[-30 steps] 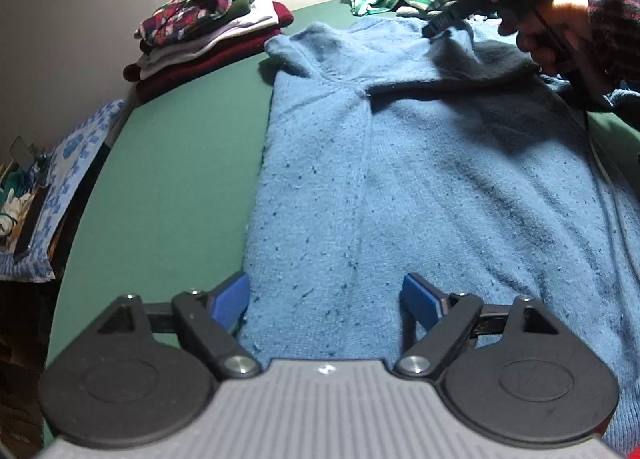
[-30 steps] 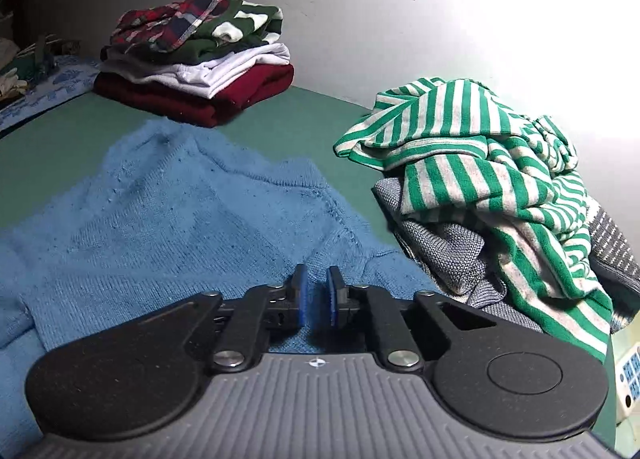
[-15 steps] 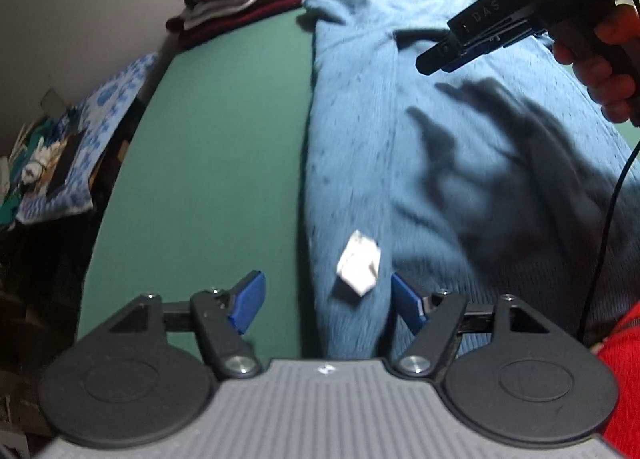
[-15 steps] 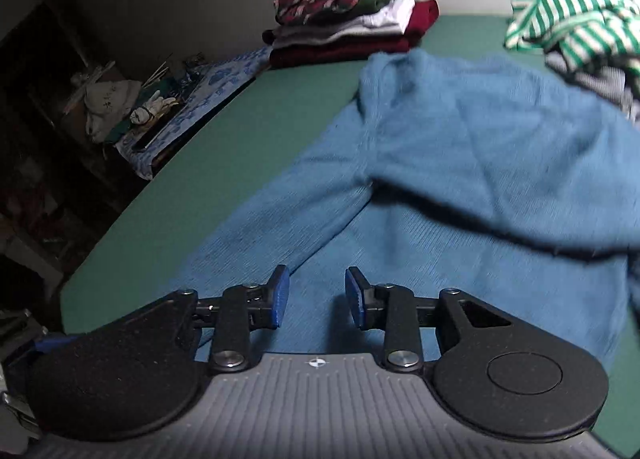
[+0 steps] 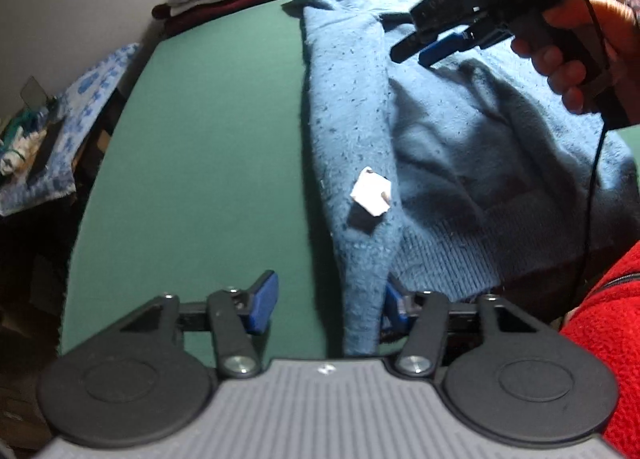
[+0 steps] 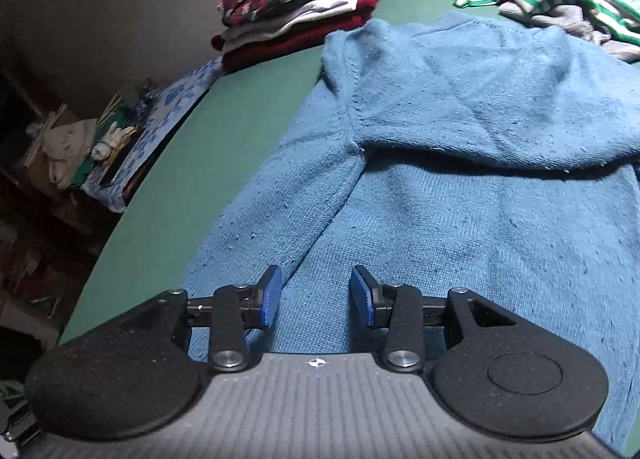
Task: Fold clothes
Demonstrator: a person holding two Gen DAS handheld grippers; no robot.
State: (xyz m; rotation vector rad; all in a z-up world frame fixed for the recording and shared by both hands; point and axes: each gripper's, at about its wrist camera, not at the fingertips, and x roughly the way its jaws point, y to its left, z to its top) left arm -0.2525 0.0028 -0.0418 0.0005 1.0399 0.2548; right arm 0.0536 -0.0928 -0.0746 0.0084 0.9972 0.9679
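While the blue sweater (image 6: 460, 187) covers the centre and right of the green table (image 5: 208, 147) in both views, its layout has changed: a second ago it lay spread wide, and now its left side edge is turned over onto the body, exposing the white care label (image 5: 370, 197) at mid-frame. That suggests one lengthwise fold is in. The right gripper (image 6: 316, 305), shut near the collar a second ago, now hovers above the body with its blue pads spread and nothing between them. The left gripper (image 5: 326, 309) is also spread wide at the lower frame, the folded hem strip hanging loose between its pads, unpinched. The folded stack (image 6: 300, 15) waits upper left.
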